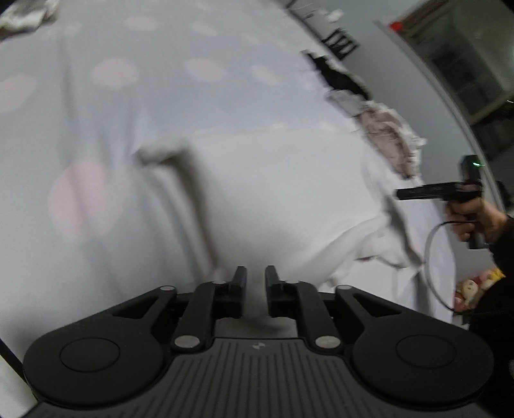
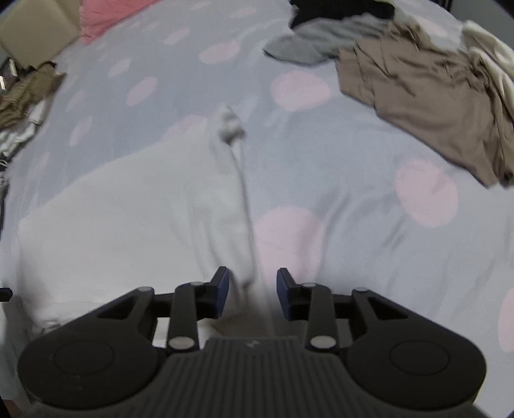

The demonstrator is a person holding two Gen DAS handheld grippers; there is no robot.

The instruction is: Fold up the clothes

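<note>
A white garment (image 1: 273,180) lies spread on the pale blue bedsheet with pink spots (image 1: 112,74). At the garment's near edge my left gripper (image 1: 255,279) has its fingers close together, and white fabric fills the narrow gap. My right gripper (image 2: 252,281) is open over the garment's long folded edge (image 2: 225,193), which runs up to a bunched end (image 2: 229,125). The cloth passes by its left finger (image 2: 221,283). In the left wrist view a hand (image 1: 465,218) holds the right gripper (image 1: 400,194) at the garment's right side.
A tan garment (image 2: 417,96), a grey one (image 2: 305,45) and a black one (image 2: 337,9) are heaped at the far right of the bed. A cardboard box (image 2: 35,29) and olive cloth (image 2: 25,93) sit far left. A cabinet (image 1: 465,64) stands beyond the bed.
</note>
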